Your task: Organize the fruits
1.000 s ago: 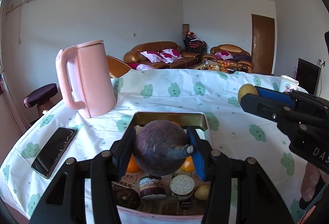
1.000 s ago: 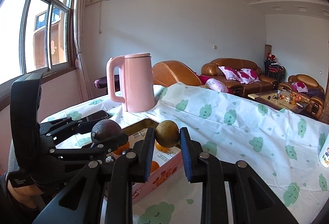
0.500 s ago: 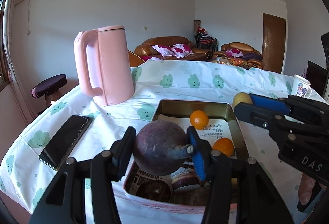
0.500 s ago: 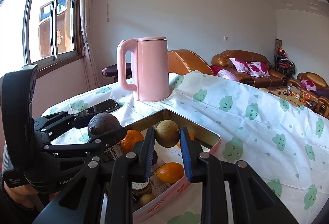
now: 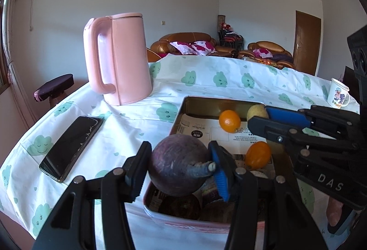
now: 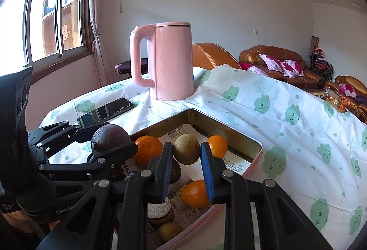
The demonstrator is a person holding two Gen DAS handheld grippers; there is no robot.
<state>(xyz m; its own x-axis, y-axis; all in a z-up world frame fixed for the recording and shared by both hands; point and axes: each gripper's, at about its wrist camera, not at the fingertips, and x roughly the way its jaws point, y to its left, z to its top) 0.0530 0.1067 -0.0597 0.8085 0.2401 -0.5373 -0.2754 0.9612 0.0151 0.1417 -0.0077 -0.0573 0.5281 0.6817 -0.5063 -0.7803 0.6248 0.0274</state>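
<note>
Between my left gripper's (image 5: 180,168) pads sits a dark purple fruit (image 5: 177,164), pinched firmly above the near end of the tin (image 5: 183,219). Beside it, my right gripper (image 6: 186,156) clamps a small yellow-green fruit (image 6: 186,152) over the oranges (image 6: 148,150) lying inside.

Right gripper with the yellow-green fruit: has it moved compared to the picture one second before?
Yes. The right gripper has come forward and down toward the tin box; its fruit now hangs over the box.

Bright daylight from the window (image 6: 55,18), sharp focus, fisheye bending, dark vignetted corners
</note>
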